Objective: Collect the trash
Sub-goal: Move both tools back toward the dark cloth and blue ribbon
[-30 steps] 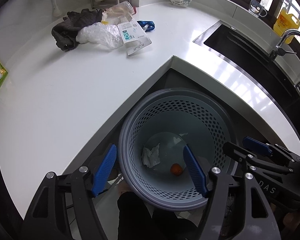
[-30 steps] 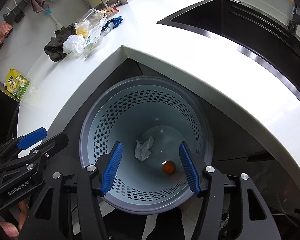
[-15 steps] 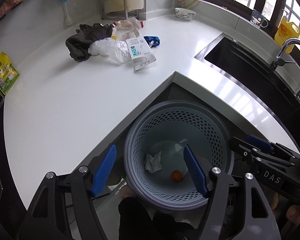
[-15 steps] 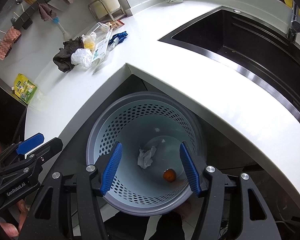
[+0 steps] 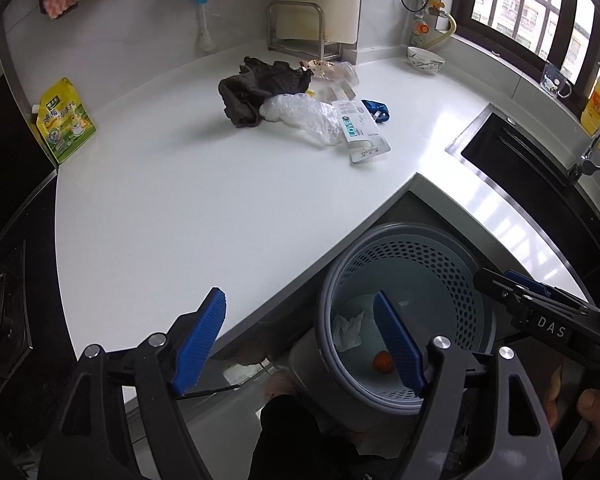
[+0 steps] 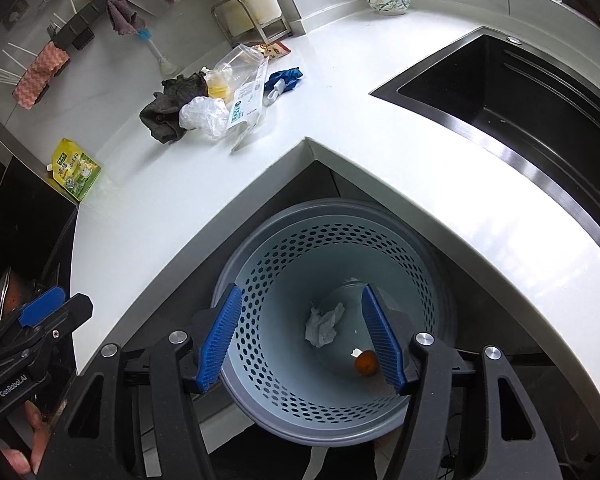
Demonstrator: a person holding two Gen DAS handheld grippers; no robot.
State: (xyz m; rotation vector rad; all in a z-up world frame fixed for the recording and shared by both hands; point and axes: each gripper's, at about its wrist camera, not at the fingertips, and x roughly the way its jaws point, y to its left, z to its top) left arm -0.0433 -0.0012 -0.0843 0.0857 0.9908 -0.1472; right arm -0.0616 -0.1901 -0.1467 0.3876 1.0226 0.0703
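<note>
A grey perforated bin [image 5: 472, 280] [image 6: 260, 272] stands on the floor in the notch of the white counter [image 5: 180, 208] [image 6: 380, 152]. Inside lie a crumpled tissue [image 5: 348, 330] [image 6: 322, 326] and a small orange ball [image 5: 382, 361] [image 6: 365, 363]. A trash pile sits far back on the counter: clear plastic bag [image 5: 306, 114] [image 6: 202, 114], white label packet [image 5: 358, 124] [image 6: 246, 106], dark rag [image 5: 256, 88] [image 6: 168, 108]. My left gripper [image 5: 300, 336] is open and empty over the counter edge. My right gripper [image 6: 300, 336] is open and empty above the bin.
A black sink [image 5: 540, 184] [image 6: 512, 92] lies to the right. A yellow-green pouch [image 5: 64, 120] [image 6: 76, 168] leans at the far left. A blue clip [image 5: 376, 110] [image 6: 284, 78], a bowl [image 5: 425, 60] [image 6: 387, 2] and a metal rack [image 5: 296, 28] stand at the back.
Both grippers have risen and tilted up away from the bin; the bin looks smaller and lower, and more of the counter and back wall shows. Both stay open.
</note>
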